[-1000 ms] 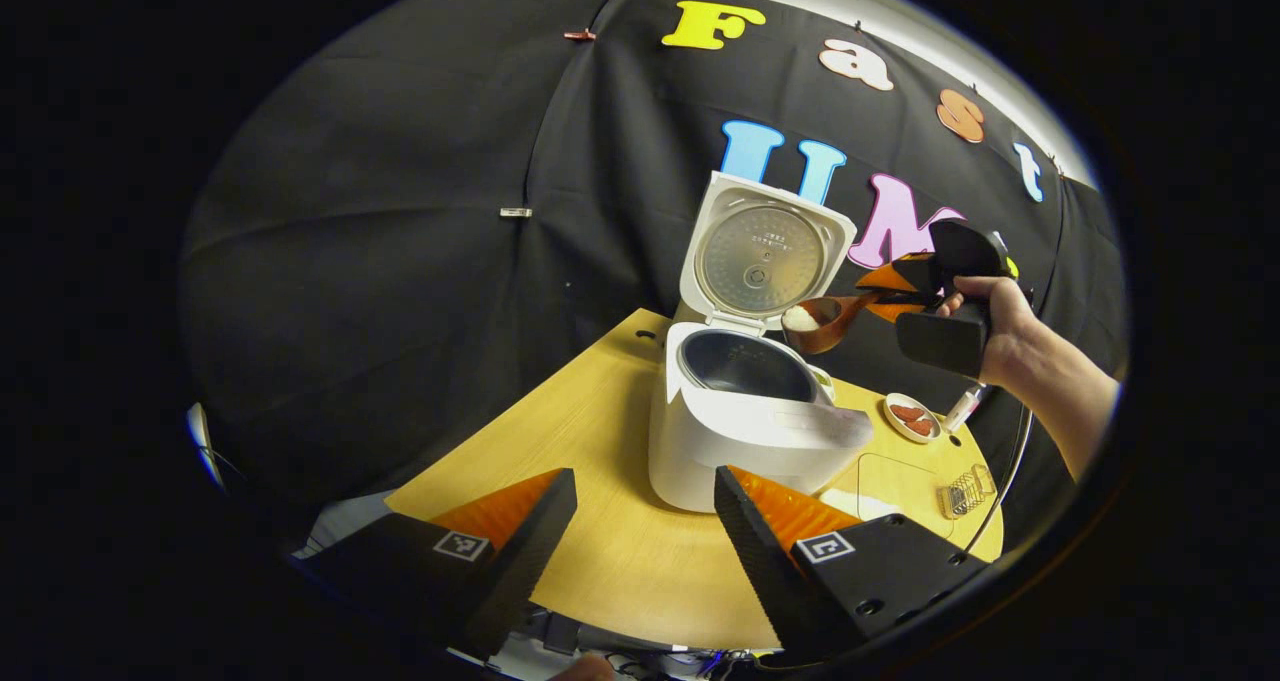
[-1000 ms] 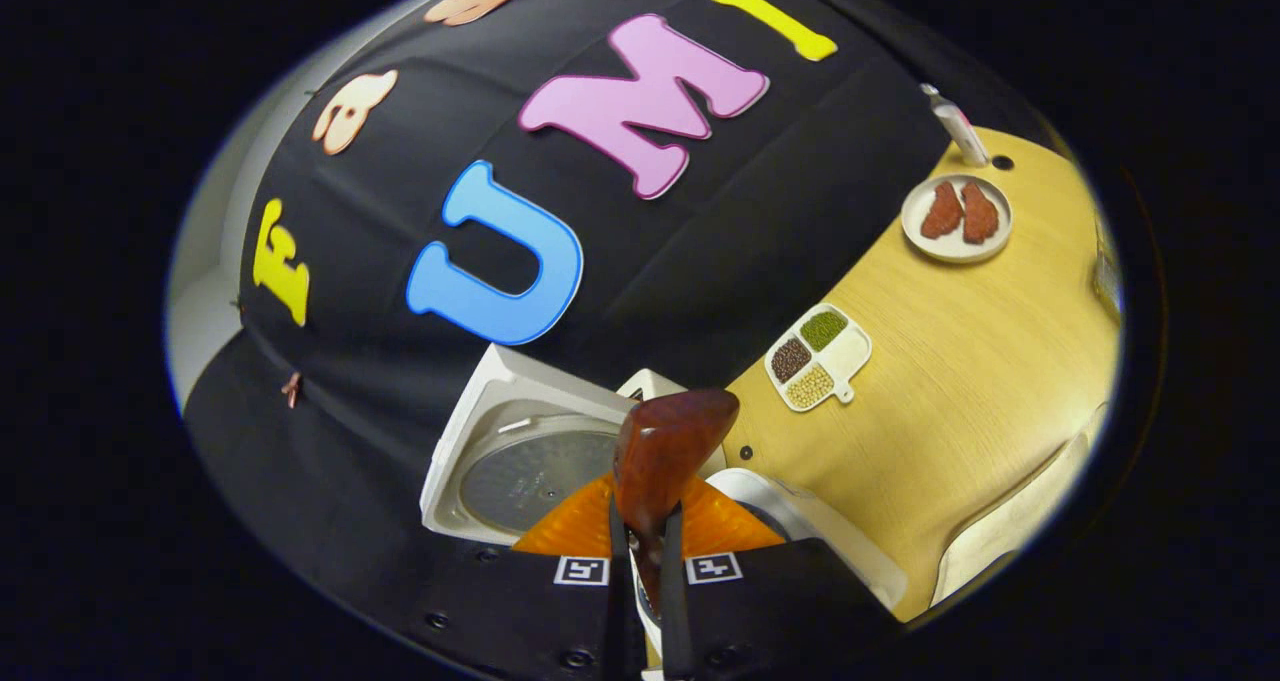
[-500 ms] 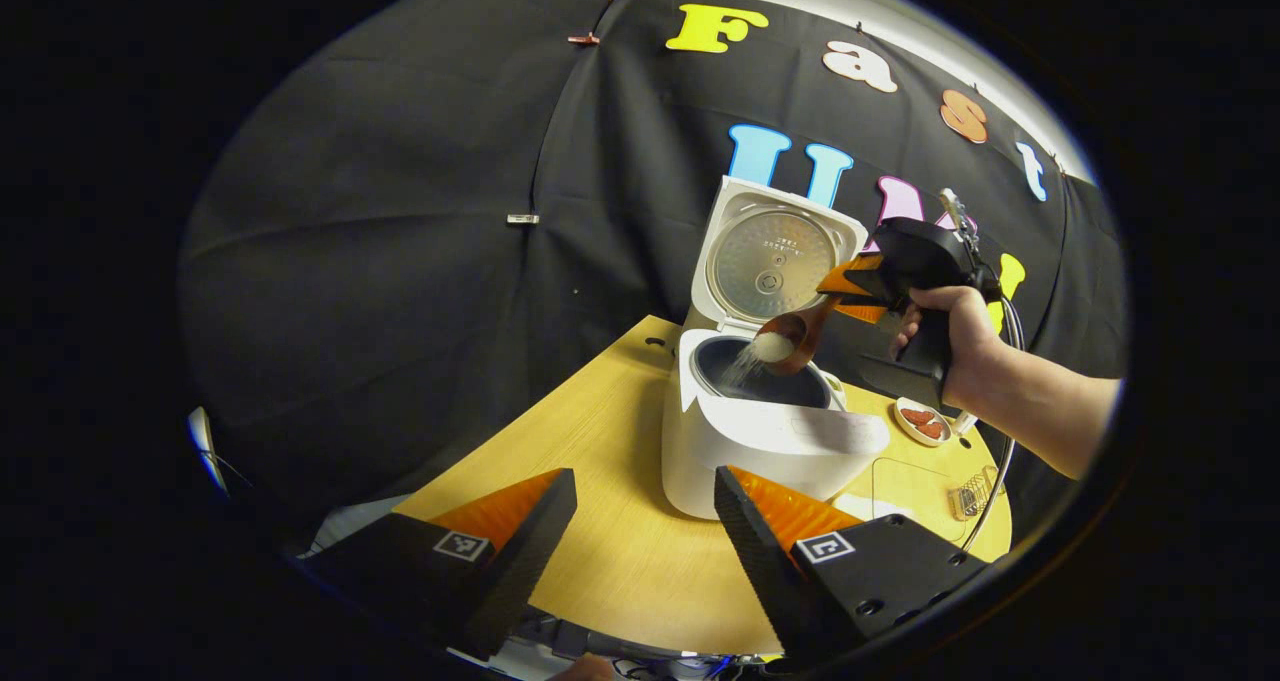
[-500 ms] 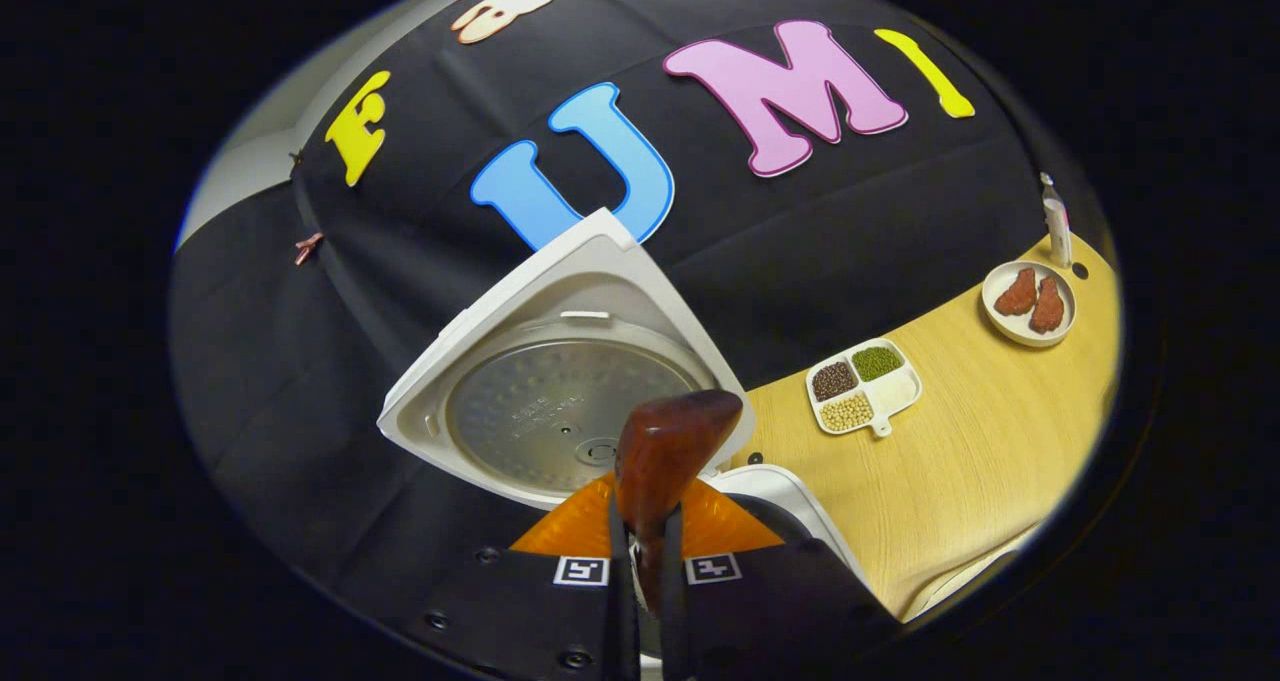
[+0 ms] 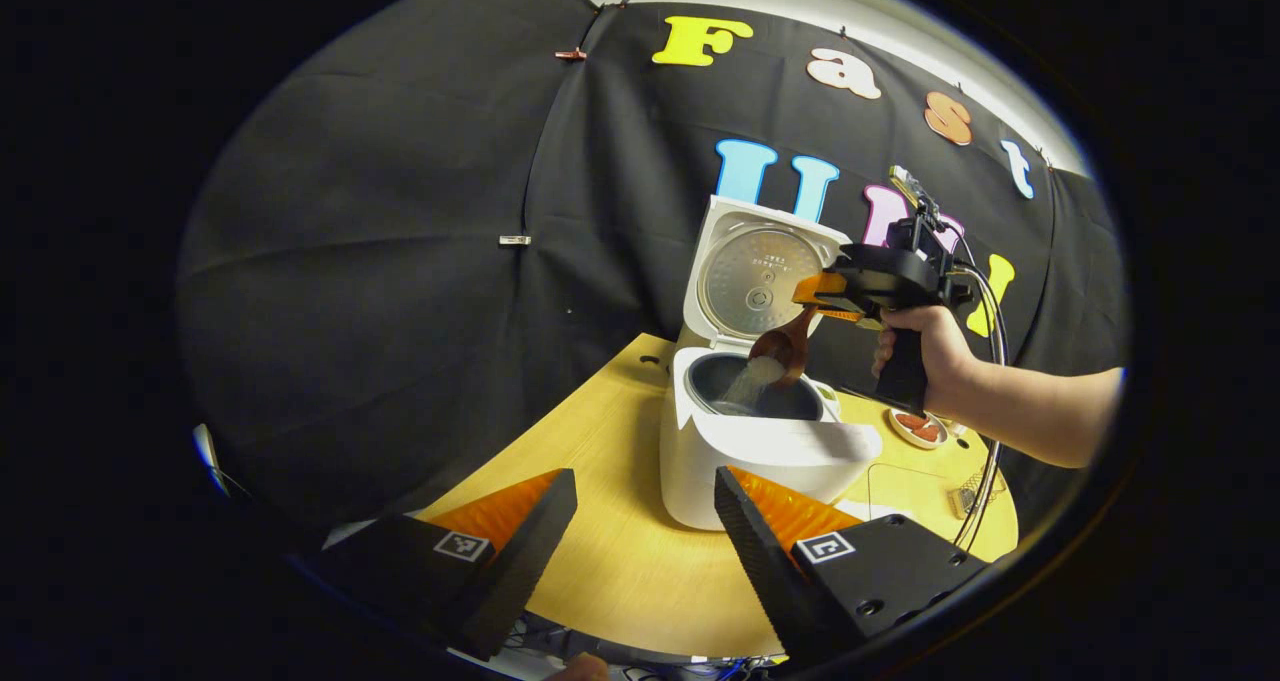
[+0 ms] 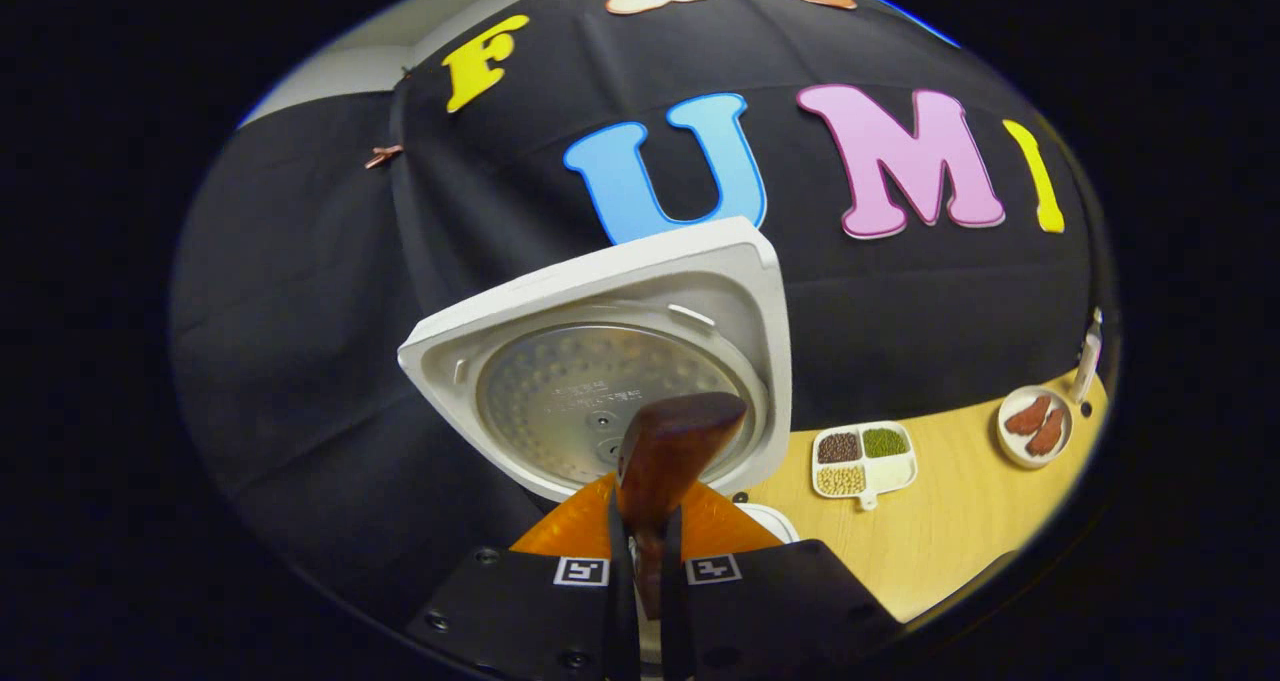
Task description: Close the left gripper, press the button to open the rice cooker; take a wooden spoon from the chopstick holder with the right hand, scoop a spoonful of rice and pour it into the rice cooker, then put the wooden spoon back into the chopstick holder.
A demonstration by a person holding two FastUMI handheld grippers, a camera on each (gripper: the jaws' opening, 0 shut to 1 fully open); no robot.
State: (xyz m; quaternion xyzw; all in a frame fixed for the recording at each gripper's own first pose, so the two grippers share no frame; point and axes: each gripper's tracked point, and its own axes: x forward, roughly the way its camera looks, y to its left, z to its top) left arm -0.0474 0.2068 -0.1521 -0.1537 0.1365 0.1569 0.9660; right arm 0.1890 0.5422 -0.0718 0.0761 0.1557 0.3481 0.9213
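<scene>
In the left gripper view the white rice cooker (image 5: pixel 760 451) stands on the wooden table with its lid (image 5: pixel 760 276) raised. A hand holds my right gripper (image 5: pixel 822 297) above the pot's right rim, shut on the handle of the brown wooden spoon (image 5: pixel 785 344). The spoon bowl tips down to the left and white rice (image 5: pixel 748 381) streams into the dark inner pot. In the right gripper view the spoon (image 6: pixel 668 456) sticks up between my right gripper's (image 6: pixel 645 536) fingers, in front of the lid (image 6: pixel 600 361). My left gripper (image 5: pixel 645 521) hovers open in front of the cooker, holding nothing.
A divided dish of beans (image 6: pixel 862 458), a plate with red pieces (image 6: pixel 1035 426) and a small bottle (image 6: pixel 1088 356) sit on the table right of the cooker. A small wire rack (image 5: pixel 965 501) lies near the table's (image 5: pixel 620 561) right edge. The black cloth wall stands close behind.
The right gripper moved left over the pot and rolled the spoon from level to tipped, so the rice now pours out. The left gripper stayed open and nearly still.
</scene>
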